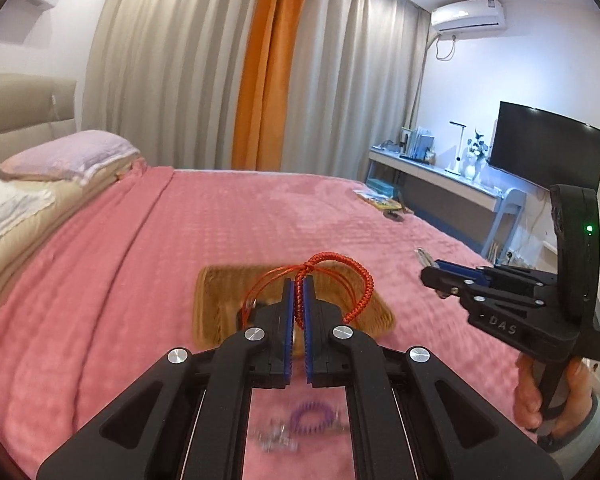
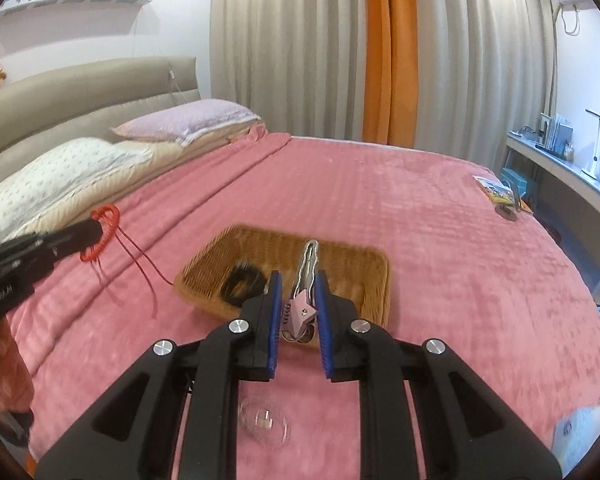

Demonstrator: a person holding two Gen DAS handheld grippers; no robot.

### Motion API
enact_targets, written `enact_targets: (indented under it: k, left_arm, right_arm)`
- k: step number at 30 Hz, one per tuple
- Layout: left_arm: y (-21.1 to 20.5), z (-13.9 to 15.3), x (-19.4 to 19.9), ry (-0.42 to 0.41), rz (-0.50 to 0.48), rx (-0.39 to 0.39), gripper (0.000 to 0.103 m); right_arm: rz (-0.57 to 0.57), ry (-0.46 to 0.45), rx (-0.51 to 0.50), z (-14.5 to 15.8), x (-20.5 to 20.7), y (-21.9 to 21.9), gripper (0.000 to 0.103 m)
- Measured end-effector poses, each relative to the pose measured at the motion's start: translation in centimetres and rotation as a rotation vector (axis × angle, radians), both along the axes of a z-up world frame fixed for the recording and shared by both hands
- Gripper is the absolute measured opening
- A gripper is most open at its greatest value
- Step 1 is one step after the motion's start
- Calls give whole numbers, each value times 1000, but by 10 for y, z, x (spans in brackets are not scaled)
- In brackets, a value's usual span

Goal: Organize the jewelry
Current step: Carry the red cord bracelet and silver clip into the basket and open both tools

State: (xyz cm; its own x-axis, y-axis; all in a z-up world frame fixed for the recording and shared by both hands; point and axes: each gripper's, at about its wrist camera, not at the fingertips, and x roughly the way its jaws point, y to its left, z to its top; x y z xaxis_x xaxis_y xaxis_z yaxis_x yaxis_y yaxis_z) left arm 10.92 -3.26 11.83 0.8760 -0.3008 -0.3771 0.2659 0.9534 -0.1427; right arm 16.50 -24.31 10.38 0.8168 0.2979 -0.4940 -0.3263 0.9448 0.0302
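Observation:
My left gripper [image 1: 298,280] is shut on a red braided cord bracelet [image 1: 356,280] and holds it above the wicker tray [image 1: 212,300] on the pink bed. The bracelet also shows in the right wrist view [image 2: 104,232], with thin cords hanging down. My right gripper [image 2: 298,280] is shut on a pink and silver hair clip [image 2: 302,300], held over the near edge of the tray [image 2: 360,276]. A black ring-shaped item [image 2: 242,278] lies in the tray. The right gripper shows in the left wrist view [image 1: 432,270], to the right of the tray.
A purple coil band [image 1: 312,418] and small silver pieces [image 1: 276,436] lie on the blanket near me. A clear round item [image 2: 264,424] lies below the right gripper. Pillows [image 2: 60,176] are at the left. A packet [image 2: 496,190] lies at the far right bed edge. A desk [image 1: 440,176] stands beyond.

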Motion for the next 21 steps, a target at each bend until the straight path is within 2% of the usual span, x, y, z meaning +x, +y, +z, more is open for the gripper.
enact_targets:
  k: [4, 13, 21]
  left_arm:
    - [-9, -10, 41, 20, -11, -30, 2]
    - [-17, -75, 133, 125, 44, -35, 2]
    - [-12, -115, 159, 220, 41, -27, 2]
  right_arm:
    - [-9, 38, 33, -8, 49, 2, 14]
    - [-35, 172, 114, -63, 138, 2, 14]
    - [-46, 276, 64, -116, 174, 12, 14]
